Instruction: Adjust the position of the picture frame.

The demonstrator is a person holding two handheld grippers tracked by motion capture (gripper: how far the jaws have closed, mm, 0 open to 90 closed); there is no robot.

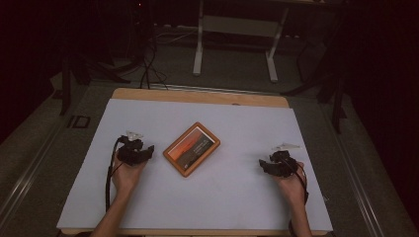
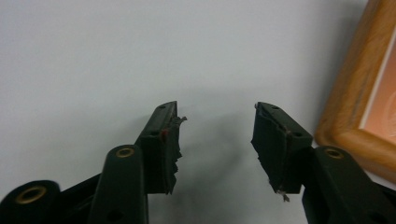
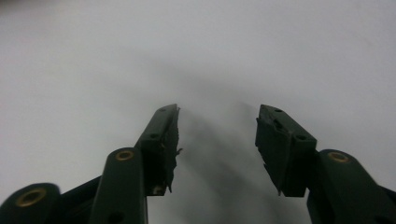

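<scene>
1. High view: wood-framed picture lying flat and turned at an angle near the middle of the white table, between the two hands.
2. Same view: left gripper just beside the frame's left edge, not touching; right gripper well apart from it, near the table's right side.
3. Left gripper view: left gripper with jaws spread wide, nothing between them; frame's rounded wooden corner at the right edge, clear of the jaws.
4. Right gripper view: right gripper with jaws likewise wide and empty, over bare white surface with their shadows.
</scene>
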